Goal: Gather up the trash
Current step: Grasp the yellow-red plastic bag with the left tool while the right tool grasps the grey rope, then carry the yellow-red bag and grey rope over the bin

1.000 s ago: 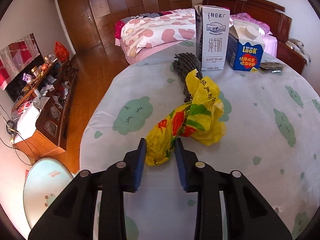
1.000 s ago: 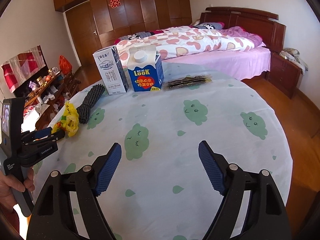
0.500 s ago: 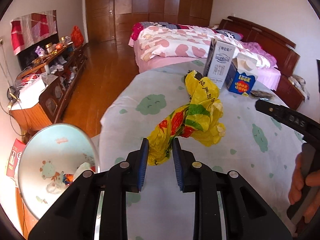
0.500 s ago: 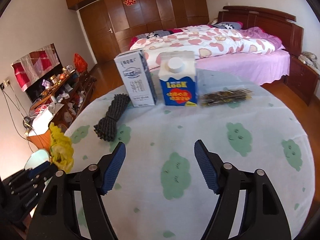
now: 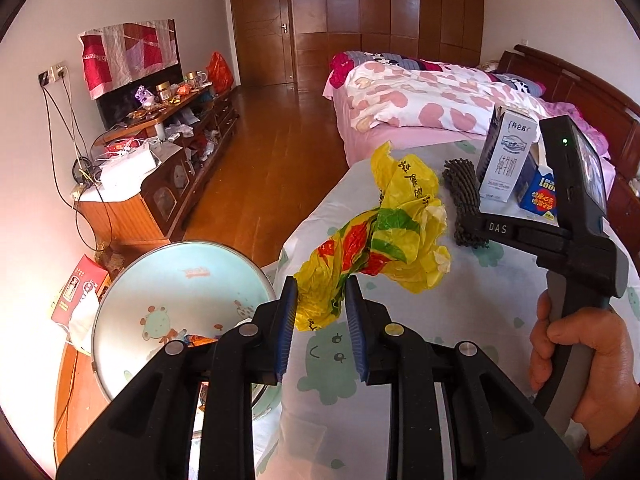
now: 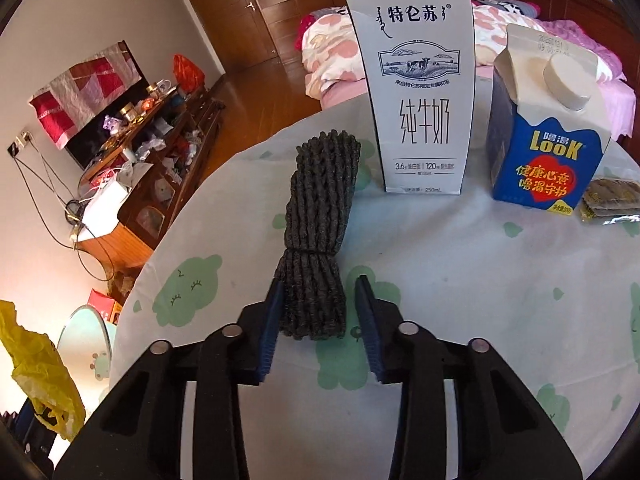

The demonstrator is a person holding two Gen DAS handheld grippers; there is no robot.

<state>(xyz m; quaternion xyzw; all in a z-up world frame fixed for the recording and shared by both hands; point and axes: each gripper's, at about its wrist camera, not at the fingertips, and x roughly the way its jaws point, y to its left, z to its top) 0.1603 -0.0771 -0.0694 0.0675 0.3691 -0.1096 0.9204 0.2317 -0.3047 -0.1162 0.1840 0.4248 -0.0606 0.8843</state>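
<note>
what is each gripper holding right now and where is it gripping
The left gripper pinches the yellow plastic bag by its near, bunched end. The right gripper, jaws just closing, straddles the dark rope bundle's near end; a firm grip isn't clear.

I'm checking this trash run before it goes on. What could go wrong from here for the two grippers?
1. The left gripper pinches only the tail of the crumpled yellow plastic bag; it may slip out before reaching the pale blue round bin.
2. The right gripper, whose jaws have just been closing, straddles the dark grey rope bundle. A jerky lift might knock over the tall white milk carton close behind.
</note>
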